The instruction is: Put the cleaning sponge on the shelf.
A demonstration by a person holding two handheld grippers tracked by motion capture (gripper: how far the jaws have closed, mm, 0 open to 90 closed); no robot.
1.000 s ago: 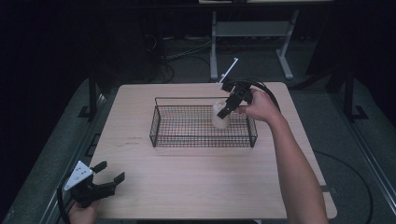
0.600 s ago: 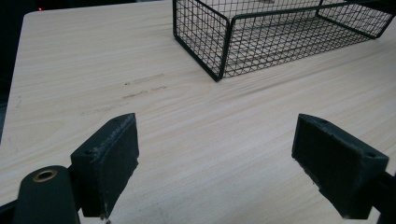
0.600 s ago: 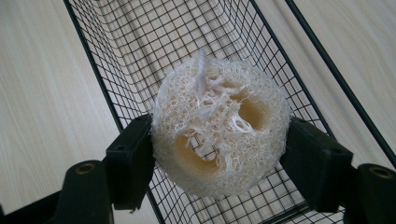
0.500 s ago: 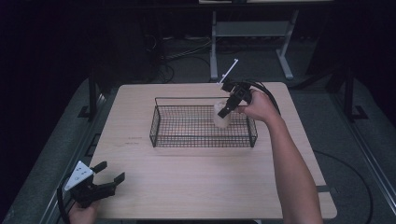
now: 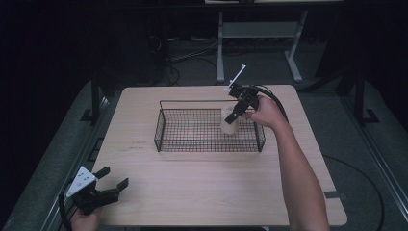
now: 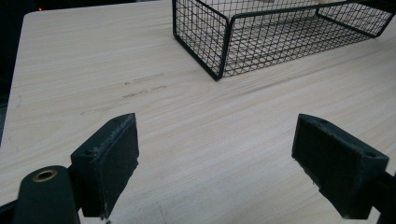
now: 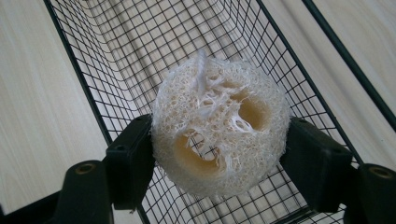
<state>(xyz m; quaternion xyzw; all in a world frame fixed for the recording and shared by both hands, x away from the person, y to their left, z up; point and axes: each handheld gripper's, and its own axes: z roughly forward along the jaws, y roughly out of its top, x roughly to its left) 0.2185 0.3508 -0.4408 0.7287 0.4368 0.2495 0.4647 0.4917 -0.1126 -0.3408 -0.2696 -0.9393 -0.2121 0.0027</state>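
Right gripper [image 7: 219, 154] clenching a pale loofah sponge [image 7: 219, 128] between both jaws, holding it over the right end of a black wire basket [image 5: 166, 130]. Left gripper [image 5: 113, 185] resting released, jaws wide apart, near the worktop's [image 5: 202, 187] front left corner, well apart from the basket.

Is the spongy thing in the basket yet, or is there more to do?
Nearly there. The right gripper is shut on the loofah sponge and holds it over the wire basket, at its right end. Letting go is what looks left. The left gripper is open, empty, near the table's front corner.
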